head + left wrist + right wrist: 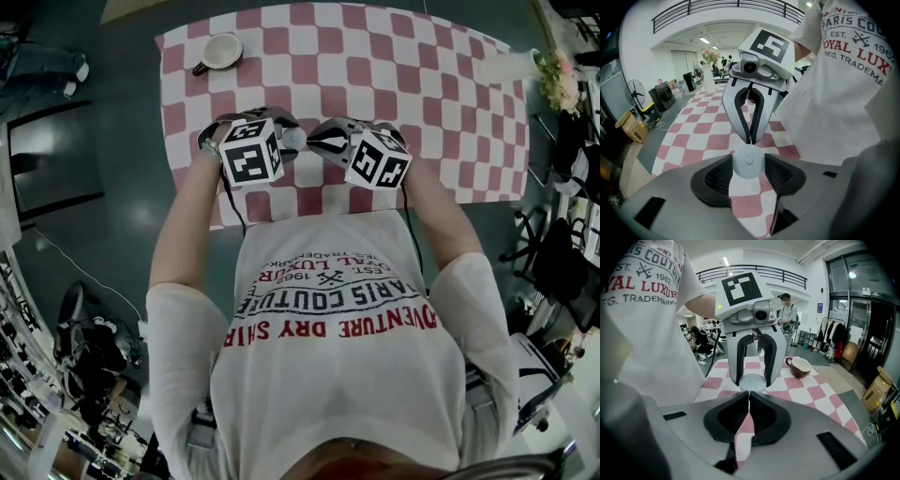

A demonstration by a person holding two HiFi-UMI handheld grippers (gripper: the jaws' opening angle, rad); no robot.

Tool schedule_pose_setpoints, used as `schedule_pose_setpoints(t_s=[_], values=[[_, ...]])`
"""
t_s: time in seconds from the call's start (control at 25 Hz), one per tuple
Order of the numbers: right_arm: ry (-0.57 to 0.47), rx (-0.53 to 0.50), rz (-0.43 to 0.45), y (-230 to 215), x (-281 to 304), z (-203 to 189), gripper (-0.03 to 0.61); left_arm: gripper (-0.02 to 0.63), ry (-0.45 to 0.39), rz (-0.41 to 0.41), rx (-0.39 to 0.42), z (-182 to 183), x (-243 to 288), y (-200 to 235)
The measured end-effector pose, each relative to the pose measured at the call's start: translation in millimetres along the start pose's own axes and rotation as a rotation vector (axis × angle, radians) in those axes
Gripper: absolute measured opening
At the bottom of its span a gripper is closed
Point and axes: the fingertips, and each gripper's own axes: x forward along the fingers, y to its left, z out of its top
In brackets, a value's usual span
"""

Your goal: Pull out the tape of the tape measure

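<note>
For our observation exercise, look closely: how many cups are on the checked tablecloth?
1. A brown, white-lined cup sits near the far left corner of the tablecloth; the person could be hiding others.

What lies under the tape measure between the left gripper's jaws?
Red-and-white checked tablecloth shows below the tape measure; the grey body of the left gripper covers the cloth on either side.

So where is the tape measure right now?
In the left gripper view, the tape measure, a small pale round case, is clamped between the left gripper's pads above the checked tablecloth, with the right gripper's shut jaws at its far edge.
</note>
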Motion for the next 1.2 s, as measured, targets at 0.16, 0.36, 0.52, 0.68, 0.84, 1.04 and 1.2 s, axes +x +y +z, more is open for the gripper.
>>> schedule_pose_setpoints(t_s=[0.16,0.36,0.52,0.68,0.84,1.04,1.2], values=[[0.002,0.013,-0.038,-8.1,-1.5,-2.8,0.034,0.230,-0.012,0.035,-0.027,0.0,0.5,7.4],[0.004,0.092,-0.163,-35.5,-15.0,-12.1,0.032,0.230,-0.010,0.173,-0.123,-6.1,-3.4,32.2],[-0.025,0.173,-0.254,-55.0,-30.5,-13.5,0.032,0.230,-0.052,0.253,-0.212,-4.9,-11.8,47.8],[-0.027,0.215,-0.319,-63.4,-36.8,-12.9,0.032,0.230,-0.092,0.294,-0.275,0.4,-16.1,55.1],[-0.014,0.285,-0.409,-78.0,-49.0,-23.3,0.032,0.230,-0.064,0.347,-0.298,-7.8,-19.8,60.5],[-0.036,0.360,-0.499,-90.4,-73.4,-40.1,0.032,0.230,-0.099,0.397,-0.338,-12.9,-32.1,65.2],[-0.061,0.403,-0.552,-91.0,-80.8,-39.2,0.032,0.230,-0.126,0.438,-0.366,-6.5,-37.1,66.5]])
